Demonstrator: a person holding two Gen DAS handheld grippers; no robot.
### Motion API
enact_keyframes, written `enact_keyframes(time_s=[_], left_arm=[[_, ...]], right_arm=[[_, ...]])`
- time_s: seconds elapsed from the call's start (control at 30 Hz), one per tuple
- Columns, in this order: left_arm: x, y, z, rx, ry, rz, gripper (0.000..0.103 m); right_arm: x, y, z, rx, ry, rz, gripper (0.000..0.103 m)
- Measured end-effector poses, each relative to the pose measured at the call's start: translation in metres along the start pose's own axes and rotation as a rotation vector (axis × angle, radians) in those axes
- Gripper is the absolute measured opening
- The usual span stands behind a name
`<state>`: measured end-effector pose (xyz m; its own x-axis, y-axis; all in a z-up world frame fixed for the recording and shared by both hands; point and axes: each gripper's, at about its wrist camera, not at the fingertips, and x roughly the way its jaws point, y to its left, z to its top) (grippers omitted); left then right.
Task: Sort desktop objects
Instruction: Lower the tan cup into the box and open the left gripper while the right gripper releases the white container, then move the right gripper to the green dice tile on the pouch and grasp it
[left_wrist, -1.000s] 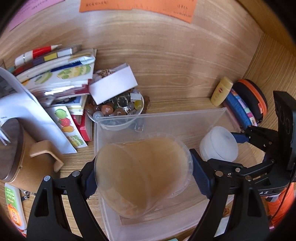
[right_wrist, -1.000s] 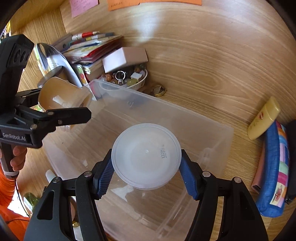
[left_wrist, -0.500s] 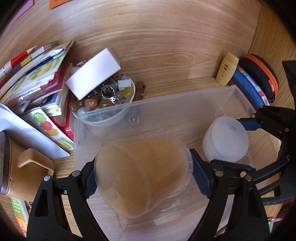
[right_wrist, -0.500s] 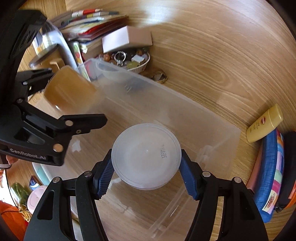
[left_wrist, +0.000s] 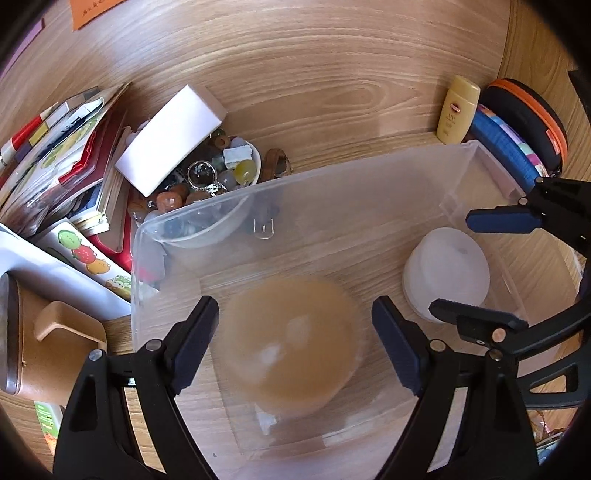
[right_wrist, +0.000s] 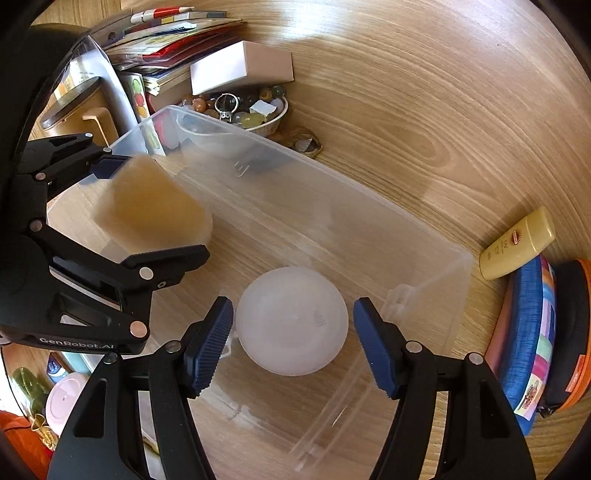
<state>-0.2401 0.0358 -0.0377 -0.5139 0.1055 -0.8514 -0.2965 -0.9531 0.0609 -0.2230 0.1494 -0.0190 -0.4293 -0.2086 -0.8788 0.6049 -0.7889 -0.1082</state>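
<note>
Left wrist view, item one: amber translucent cup (left_wrist: 291, 343), blurred, lying inside the clear plastic bin (left_wrist: 332, 177) between the fingers of the left tongs (left_wrist: 295, 332); a gap shows on each side, so these tongs stand spread and pinch nothing, and the cup appears released into the bin as its sorted place. Item two: white frosted cup (right_wrist: 291, 321), upside down on the bin floor toward the bin's right end, flanked by the right tongs (right_wrist: 293, 332), whose blue ribbed pads (right_wrist: 207, 350) stand clear of its sides; the jaws have just been opening a little, the cup between them but not pressed, so it reads as set down to sit beside the amber one, like with like. Item three: the bin itself, open-topped, resting on the wooden bench (left_wrist: 332, 74), its long wall toward the clutter so both hands can reach in from the near side. Unsorted stock outside the bin: bowl of beads and trinkets (left_wrist: 221, 173) with a white box (left_wrist: 170, 133) leaning on it, a stack of booklets (left_wrist: 62, 155), a yellow sunscreen bottle (right_wrist: 517, 243) against a blue pouch (right_wrist: 528, 332), and a brown mug (left_wrist: 48, 343). Likely next need: both tongs lift clear without tipping either cup.
</note>
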Motion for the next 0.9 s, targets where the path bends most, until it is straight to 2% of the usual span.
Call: enact_keyframes(time_s=[0.23, 0.37, 0.6, 0.7, 0.9], left_arm=[[-0.009, 0.005, 0.004, -0.043, -0.008, -0.016, 0.087], [-0.022, 0.008, 0.003, -0.056, -0.030, -0.006, 0.089], [-0.053, 0.013, -0.001, -0.070, -0.096, 0.021, 0.091], [-0.067, 0.013, -0.003, -0.067, -0.127, 0.032, 0.092], [-0.093, 0.011, -0.014, -0.077, -0.191, 0.032, 0.095]], right_arm=[[-0.011, 0.000, -0.001, 0.007, -0.031, 0.000, 0.065], [-0.027, 0.006, -0.002, 0.004, -0.076, -0.024, 0.071], [-0.051, -0.001, -0.007, 0.040, -0.137, -0.018, 0.073], [-0.061, -0.007, -0.008, 0.058, -0.173, -0.015, 0.082], [-0.090, -0.011, -0.019, 0.084, -0.244, -0.029, 0.082]])
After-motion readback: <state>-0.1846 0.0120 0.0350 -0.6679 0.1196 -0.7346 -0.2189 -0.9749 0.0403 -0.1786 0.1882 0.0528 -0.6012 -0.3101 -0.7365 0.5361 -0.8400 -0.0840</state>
